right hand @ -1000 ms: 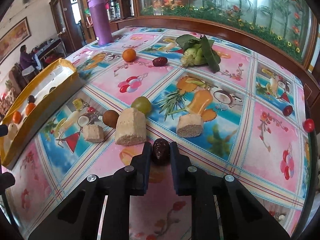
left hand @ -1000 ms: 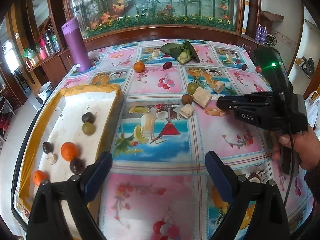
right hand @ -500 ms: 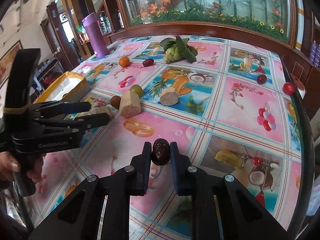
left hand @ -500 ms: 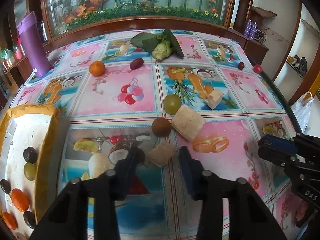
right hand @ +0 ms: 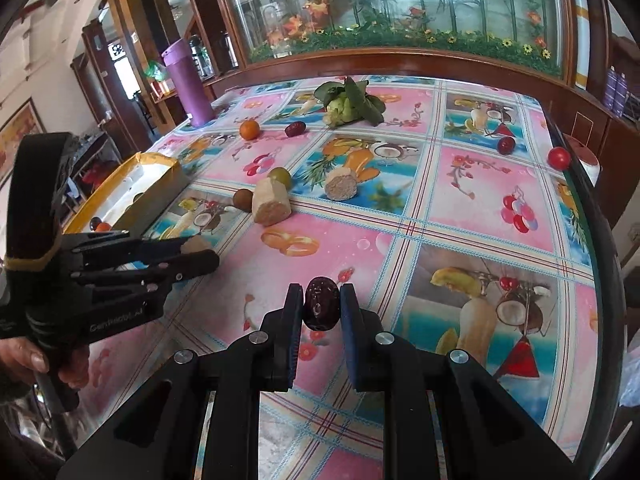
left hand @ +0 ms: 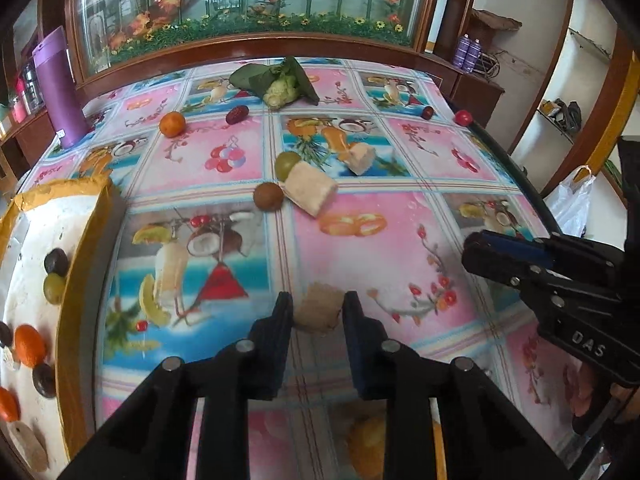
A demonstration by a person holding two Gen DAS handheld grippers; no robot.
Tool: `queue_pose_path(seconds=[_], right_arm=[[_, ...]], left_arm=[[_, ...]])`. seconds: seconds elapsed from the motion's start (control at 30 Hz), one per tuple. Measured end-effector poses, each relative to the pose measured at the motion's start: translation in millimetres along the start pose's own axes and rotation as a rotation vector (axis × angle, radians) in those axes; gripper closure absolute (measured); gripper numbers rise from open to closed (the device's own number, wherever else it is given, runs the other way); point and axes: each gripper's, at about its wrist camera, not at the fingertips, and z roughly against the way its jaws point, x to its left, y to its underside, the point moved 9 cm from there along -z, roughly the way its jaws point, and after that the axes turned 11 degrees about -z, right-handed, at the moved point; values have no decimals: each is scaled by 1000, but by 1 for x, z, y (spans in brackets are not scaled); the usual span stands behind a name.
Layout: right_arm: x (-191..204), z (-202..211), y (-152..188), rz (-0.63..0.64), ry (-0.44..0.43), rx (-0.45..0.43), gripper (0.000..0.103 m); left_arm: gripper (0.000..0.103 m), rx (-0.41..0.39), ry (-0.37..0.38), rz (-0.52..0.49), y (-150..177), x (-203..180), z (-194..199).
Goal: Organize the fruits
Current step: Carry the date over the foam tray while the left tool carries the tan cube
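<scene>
Left gripper (left hand: 318, 314) seemingly around tan chunk (left hand: 319, 309).

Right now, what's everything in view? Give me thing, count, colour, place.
Tray: one, yellow-rimmed, left, holding fruits.
Oranges: one on table, more in tray.
Red dates: one far centre, one far right.
Green fruit: one, centre.
Brown fruit: one, centre.
Beige chunks: two loose, centre.
Red tomato: one, far right edge.
Leafy bundle: one, green, far.
Purple bottle: one, far left.
Left gripper: shut on small beige chunk.
Right gripper: shut on dark date.
</scene>
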Motion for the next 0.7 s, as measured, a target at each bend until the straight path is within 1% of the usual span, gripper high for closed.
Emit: queue_pose_path(seconds=[0.1, 0.23, 0.3, 0.37, 0.5, 0.6, 0.7], right_arm=[[5, 9, 8, 4, 26, -3, 85], [10, 21, 23, -5, 50, -7, 85], [13, 27, 33, -15, 60, -3, 85], [16, 32, 42, -23, 70, 3, 85], [24, 42, 57, -39, 87, 8, 85], [31, 48, 60, -57, 95, -1, 85], [43, 51, 57, -48, 102, -17, 85]], left_arm=[[75, -8, 18, 23, 13, -10, 17], [75, -16, -17, 34, 26, -10, 40], [75, -34, -18, 36, 29, -10, 51], [75, -47, -32, 35, 32, -7, 62], [75, -63, -20, 58, 39, 1, 77], [75, -75, -30, 64, 44, 10, 86], [75, -91, -39, 72, 49, 21, 96]])
